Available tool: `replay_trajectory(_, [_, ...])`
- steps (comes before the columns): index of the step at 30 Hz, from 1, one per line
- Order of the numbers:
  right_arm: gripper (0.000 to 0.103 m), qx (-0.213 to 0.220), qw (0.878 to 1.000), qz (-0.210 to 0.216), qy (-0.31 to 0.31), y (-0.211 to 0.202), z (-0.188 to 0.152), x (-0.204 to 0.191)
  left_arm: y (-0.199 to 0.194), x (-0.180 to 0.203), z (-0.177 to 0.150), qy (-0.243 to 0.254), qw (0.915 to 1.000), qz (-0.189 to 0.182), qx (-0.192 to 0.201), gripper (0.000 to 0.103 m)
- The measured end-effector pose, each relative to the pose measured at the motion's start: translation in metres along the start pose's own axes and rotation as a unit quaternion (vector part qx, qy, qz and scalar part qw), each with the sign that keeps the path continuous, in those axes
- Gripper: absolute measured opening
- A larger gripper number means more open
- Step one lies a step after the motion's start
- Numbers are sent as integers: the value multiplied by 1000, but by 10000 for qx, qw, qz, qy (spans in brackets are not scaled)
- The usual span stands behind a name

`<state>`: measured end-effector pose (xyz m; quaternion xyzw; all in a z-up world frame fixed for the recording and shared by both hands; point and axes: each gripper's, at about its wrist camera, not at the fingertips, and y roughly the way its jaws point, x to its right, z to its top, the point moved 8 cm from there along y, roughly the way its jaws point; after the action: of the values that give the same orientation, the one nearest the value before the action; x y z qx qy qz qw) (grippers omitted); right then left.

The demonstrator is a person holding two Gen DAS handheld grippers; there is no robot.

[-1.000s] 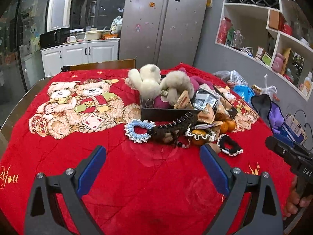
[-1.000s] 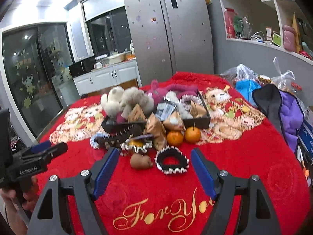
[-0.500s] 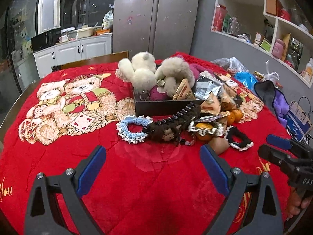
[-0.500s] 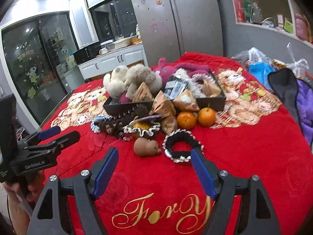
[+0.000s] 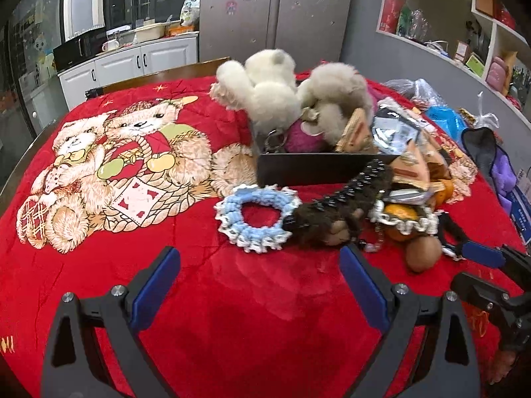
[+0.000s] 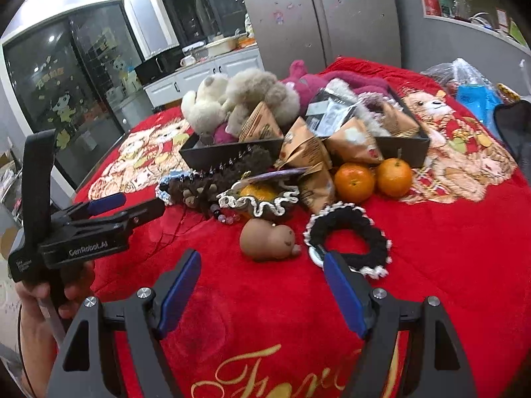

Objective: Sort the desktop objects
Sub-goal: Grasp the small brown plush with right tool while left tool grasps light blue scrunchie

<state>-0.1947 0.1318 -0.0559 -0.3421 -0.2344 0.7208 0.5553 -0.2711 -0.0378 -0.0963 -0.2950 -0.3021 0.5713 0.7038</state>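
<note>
"GenRobot.AI" on left gripper (image 6: 109,214) body; "For" on red blanket (image 6: 448,265); L+R fingers (image 6: 179,285) spread, empty.

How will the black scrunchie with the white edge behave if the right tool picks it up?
The black scrunchie looks like soft ruffled fabric, so it will probably flop and sag, not hold its ring shape. It seems light. Lying flat on the plush red blanket, it may need a pinch on one side.

Table w/ red blanket (image 5: 205,315): black tray (image 5: 318,167), scrunchies, oranges, toys.
</note>
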Motion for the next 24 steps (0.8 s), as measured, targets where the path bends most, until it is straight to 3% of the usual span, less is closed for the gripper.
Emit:
replay_trajectory(4, [78,-133,9997,180,86,15,1,-4,15,-5,2,15,9999,26,-149,97])
replay_trajectory(11, [78,-374,9993,-9,17,38,-4,-2,36,-9,11,48,9996,-36,-290,97])
replay_trajectory(22, [78,-289,9990,-316,-127,54,8,4,61,-8,21,298,9985,49,-458,97])
replay_trajectory(24, [79,-253,9986,-392,-230,55,7,2,60,-10,22,250,9988,26,-420,93])
